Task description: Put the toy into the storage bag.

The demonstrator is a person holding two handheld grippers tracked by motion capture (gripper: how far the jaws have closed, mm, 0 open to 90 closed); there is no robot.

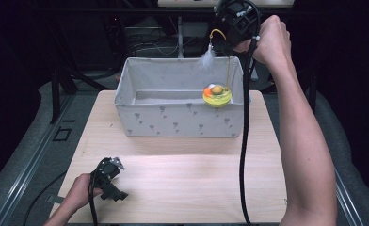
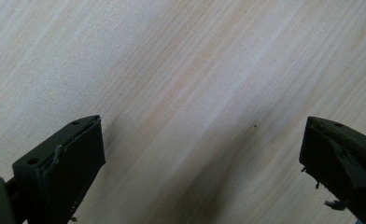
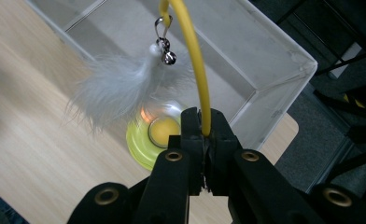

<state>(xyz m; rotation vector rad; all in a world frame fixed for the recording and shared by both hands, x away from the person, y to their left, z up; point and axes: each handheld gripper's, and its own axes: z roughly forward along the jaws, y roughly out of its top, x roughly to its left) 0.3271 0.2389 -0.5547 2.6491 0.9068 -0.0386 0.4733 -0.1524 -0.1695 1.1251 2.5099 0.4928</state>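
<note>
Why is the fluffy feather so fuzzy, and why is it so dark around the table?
Right gripper view: the white feather sits close to the lens and looks soft, the wood at the left smeared. High view: light falls on the table; the room around is nearly black. Left gripper view: sharp wood grain.

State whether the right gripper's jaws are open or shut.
Shut: the right gripper pinches the toy's yellow wire between closed pads.

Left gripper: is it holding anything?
No. In the left gripper view the left gripper has its jaws standing wide apart, with nothing but bare wooden table between them.
</note>
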